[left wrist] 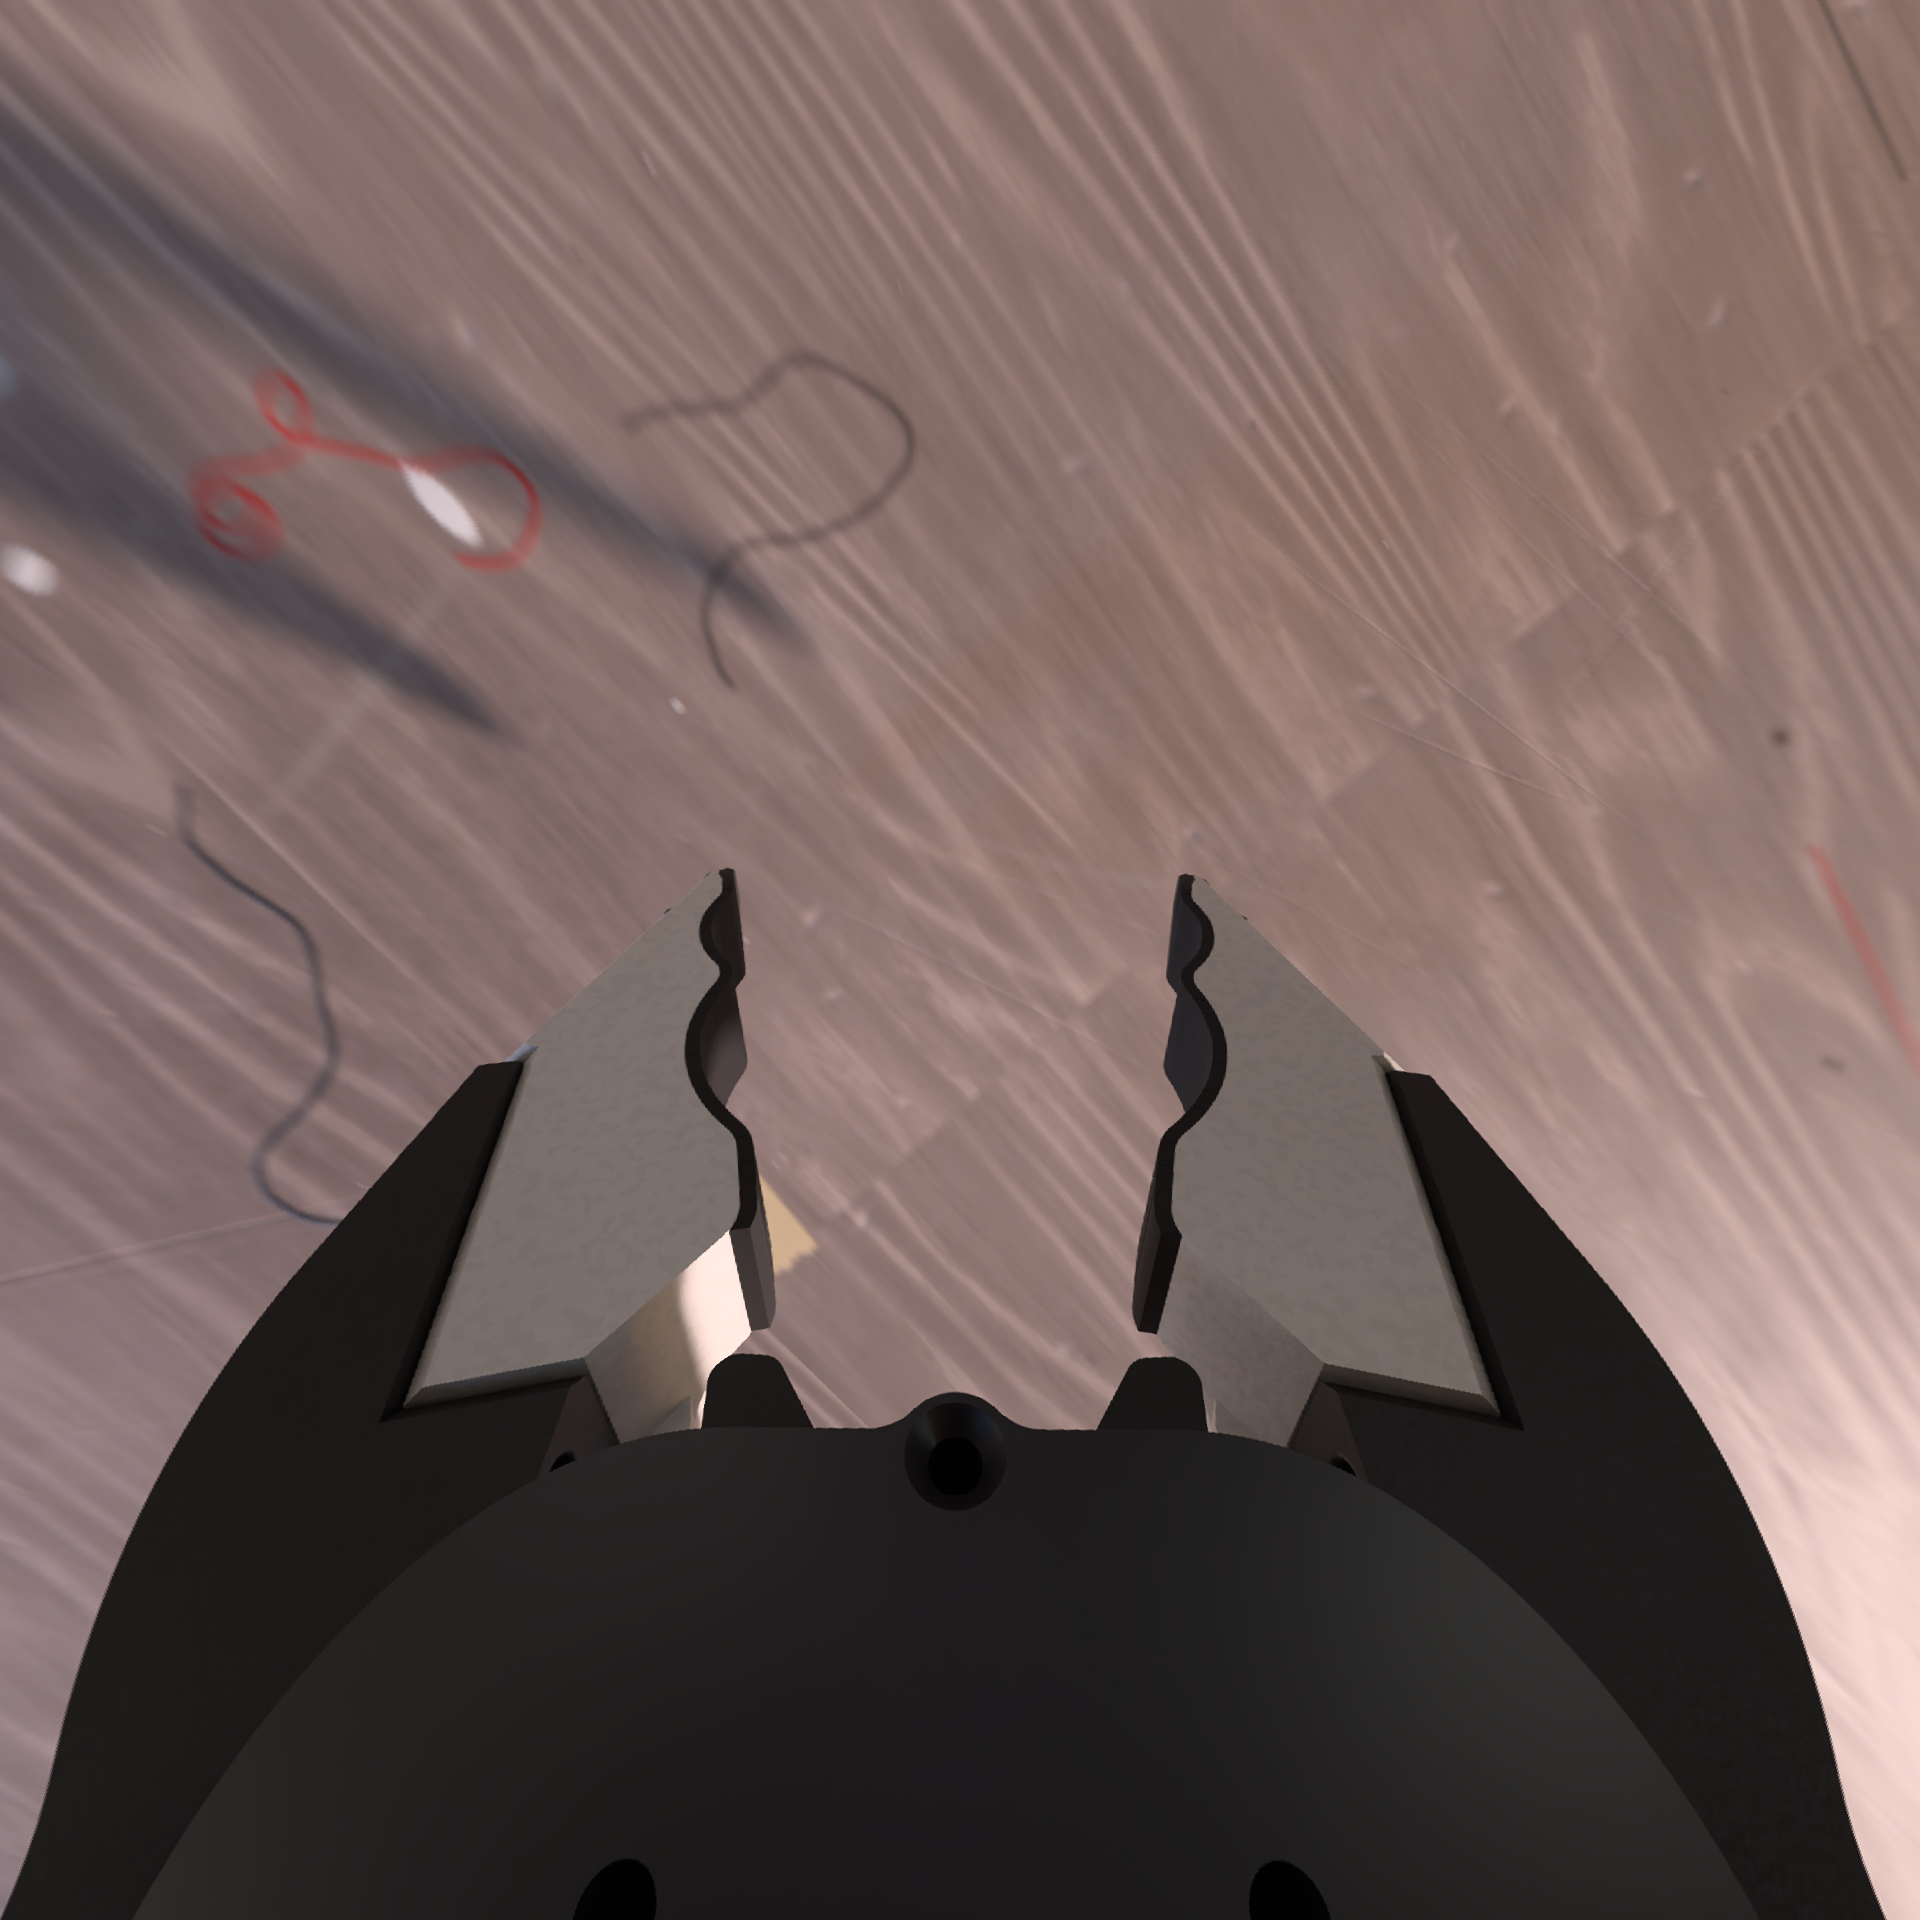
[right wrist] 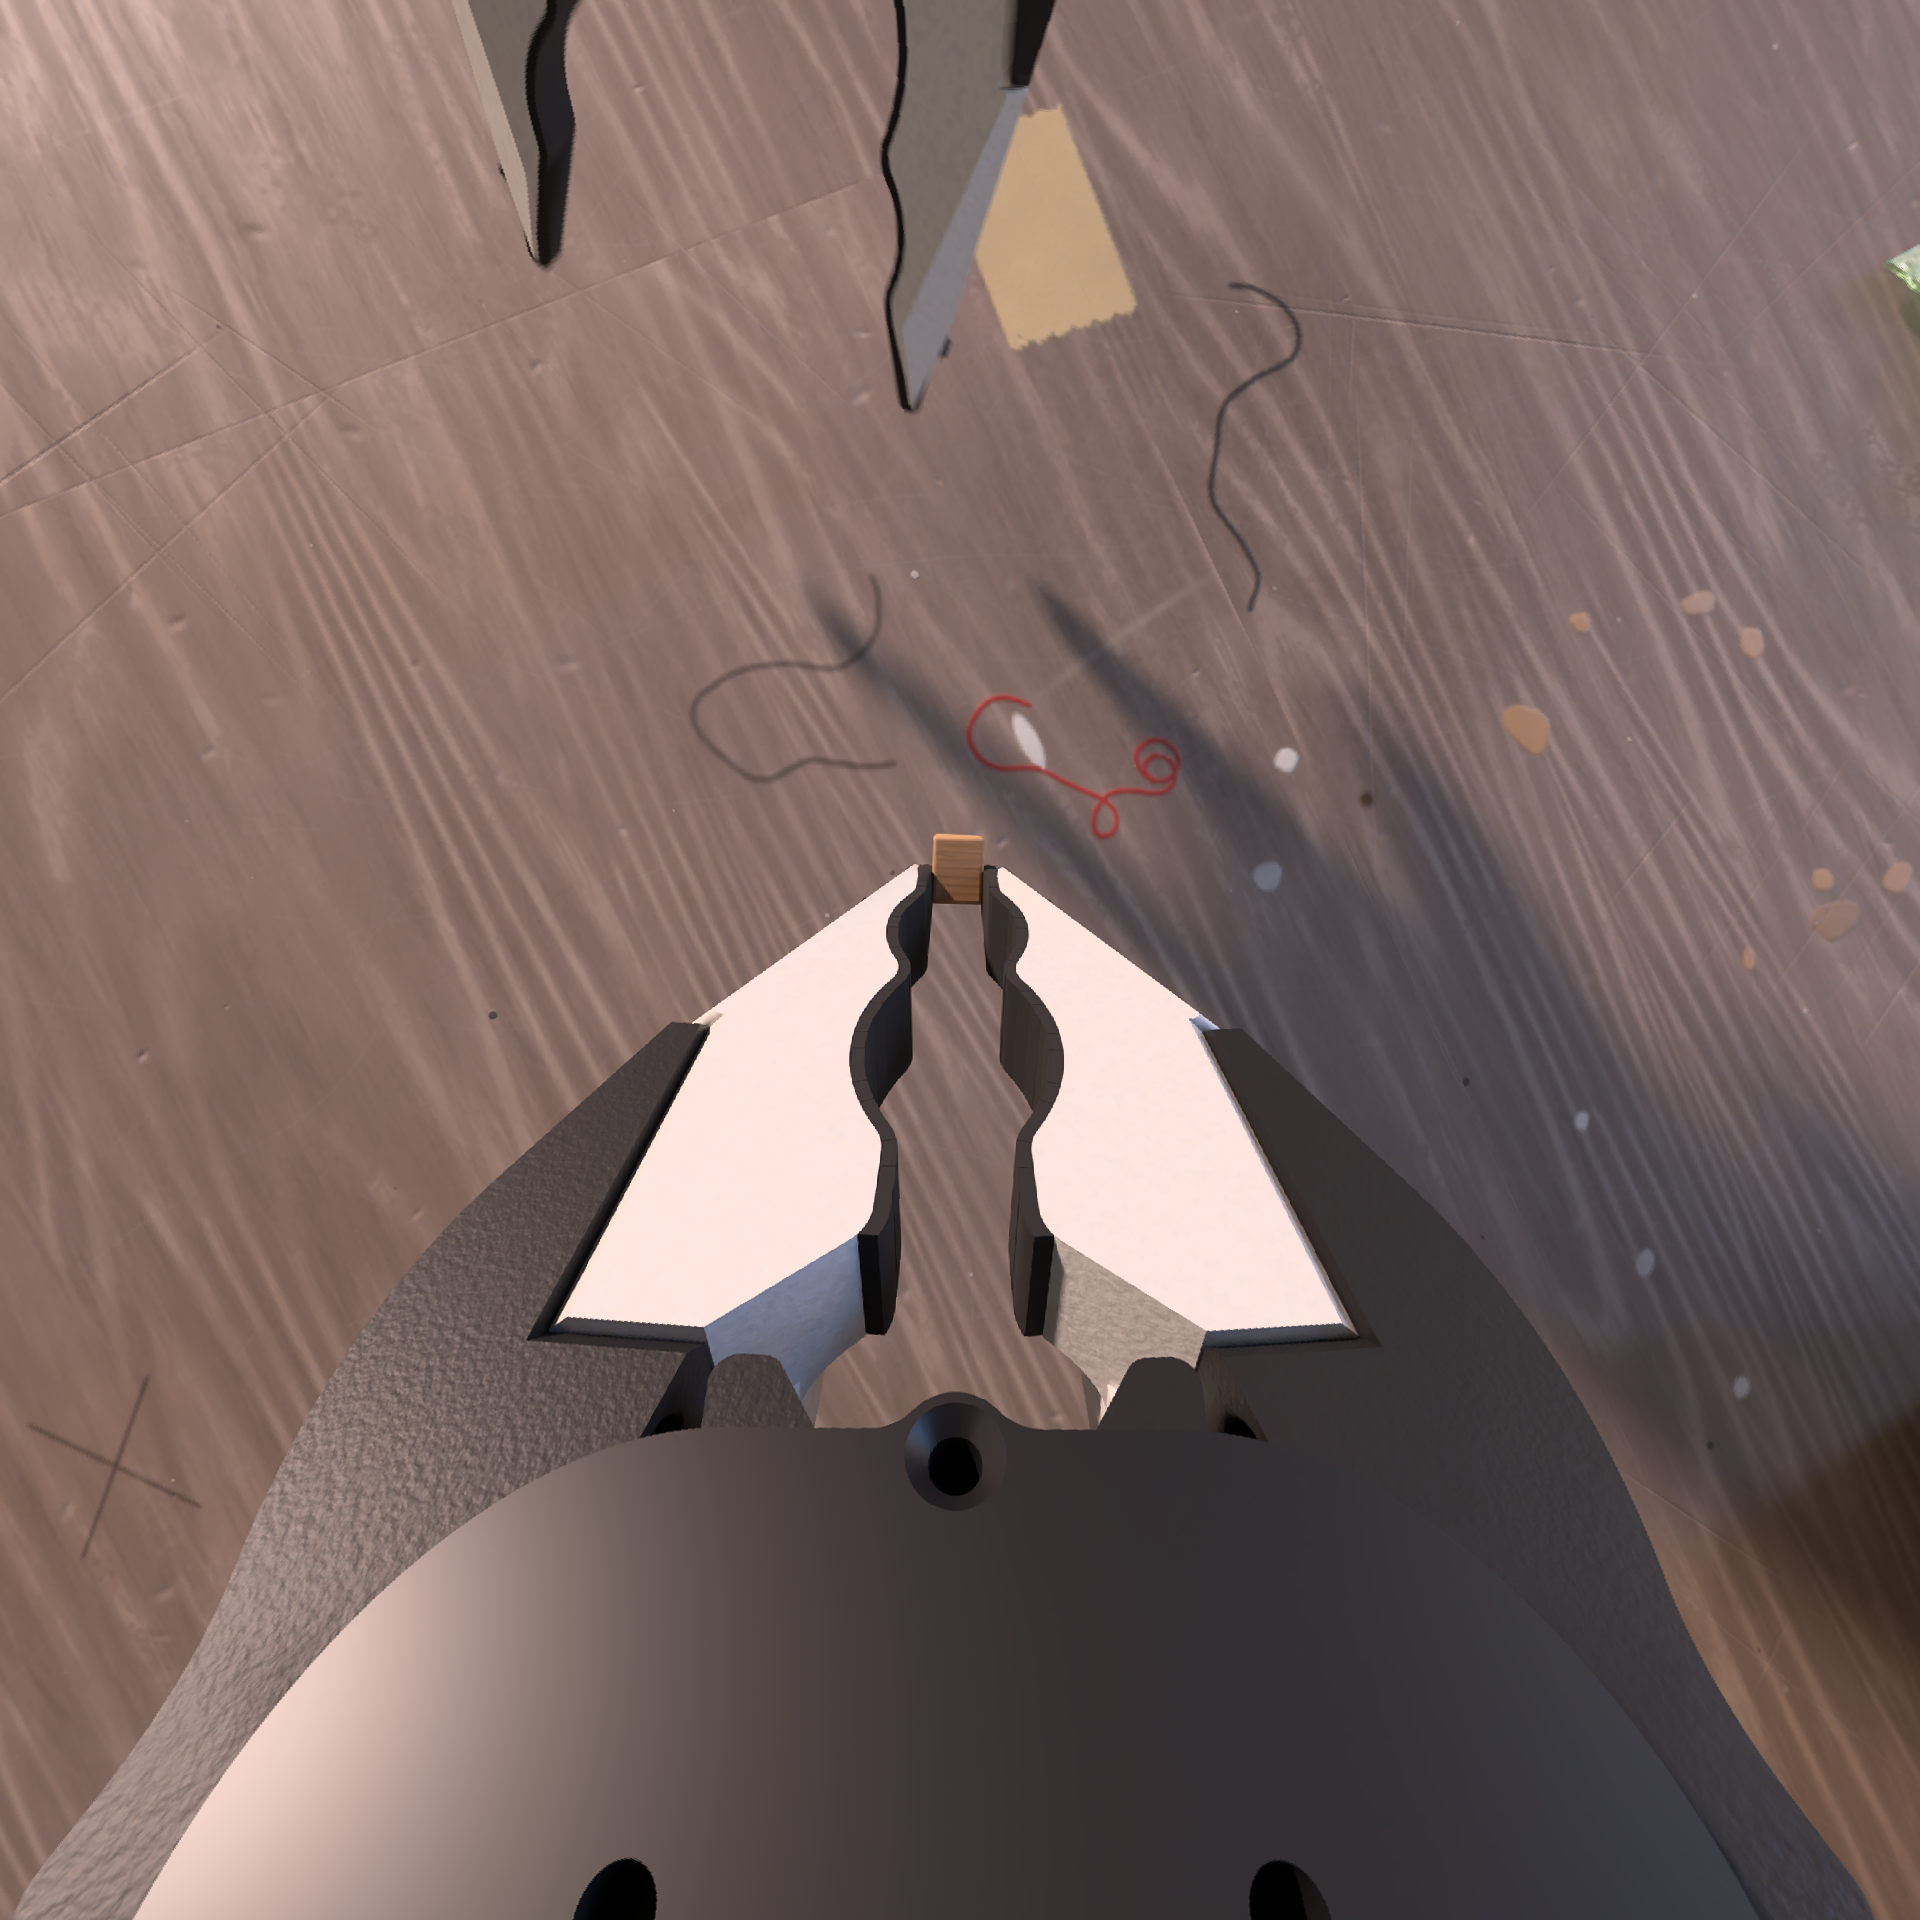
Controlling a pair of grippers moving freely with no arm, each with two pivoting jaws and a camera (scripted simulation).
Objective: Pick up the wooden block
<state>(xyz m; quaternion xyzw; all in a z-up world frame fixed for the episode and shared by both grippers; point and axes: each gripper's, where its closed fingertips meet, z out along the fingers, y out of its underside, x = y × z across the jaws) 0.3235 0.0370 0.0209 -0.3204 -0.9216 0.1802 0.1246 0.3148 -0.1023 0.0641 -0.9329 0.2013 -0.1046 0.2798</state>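
In the right wrist view, my right gripper (right wrist: 957,871) is shut on a small light-brown wooden block (right wrist: 957,869), pinched at the very fingertips and held above the brown tabletop (right wrist: 312,831). In the left wrist view, my left gripper (left wrist: 956,883) is open and empty, above the scratched tabletop (left wrist: 1247,416). The left gripper also shows at the top of the right wrist view (right wrist: 727,322), hanging open, apart from the block. The block does not show in the left wrist view.
A tan tape patch (right wrist: 1055,239) lies on the table beside the left gripper; its corner shows in the left wrist view (left wrist: 787,1231). Red thread (right wrist: 1070,769) (left wrist: 364,478) and dark threads (right wrist: 790,717) (left wrist: 810,488) lie on the surface. Paint spots (right wrist: 1524,727) at right. A green object (right wrist: 1903,286) at the right edge.
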